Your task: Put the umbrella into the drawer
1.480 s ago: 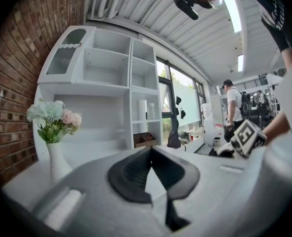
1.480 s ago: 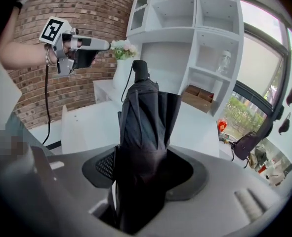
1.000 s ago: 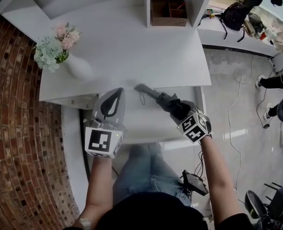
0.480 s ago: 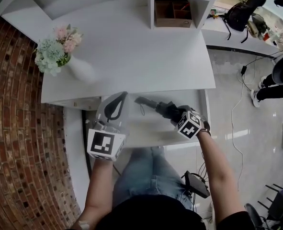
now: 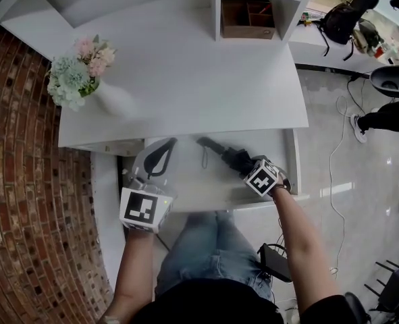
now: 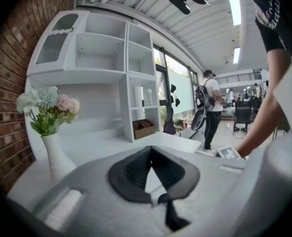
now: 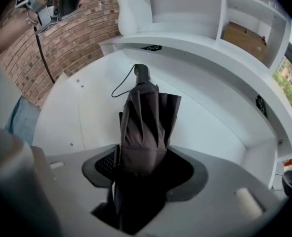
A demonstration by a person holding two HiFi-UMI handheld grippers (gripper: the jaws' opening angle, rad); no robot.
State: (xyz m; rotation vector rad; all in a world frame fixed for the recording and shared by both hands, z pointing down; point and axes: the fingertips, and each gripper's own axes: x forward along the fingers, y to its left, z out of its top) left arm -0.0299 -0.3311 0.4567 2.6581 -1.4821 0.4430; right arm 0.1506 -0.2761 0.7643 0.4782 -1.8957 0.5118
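Note:
A dark folded umbrella [image 5: 221, 152] lies slanted over the open white drawer [image 5: 199, 184] below the desk's front edge. Its handle [image 5: 202, 142] points toward the desk. My right gripper [image 5: 238, 160] is shut on the umbrella's canopy end. In the right gripper view the umbrella [image 7: 146, 125] runs out from between the jaws of the right gripper [image 7: 141, 162], and its strap loops over the drawer floor [image 7: 71, 117]. My left gripper [image 5: 160, 155] hovers at the drawer's left side, shut and holding nothing. In its own view the left gripper [image 6: 149, 164] faces the desk.
A white vase of flowers [image 5: 108, 94] stands on the desk's left part [image 6: 54, 154]. A brown box [image 5: 248, 15] sits in the shelf unit at the back. A brick wall [image 5: 23, 201] runs along the left. A person [image 6: 212, 107] and cables are on the floor to the right.
My right gripper has brought the umbrella back from the desk's edge and lower, over the open drawer. The left gripper has stayed roughly where it was.

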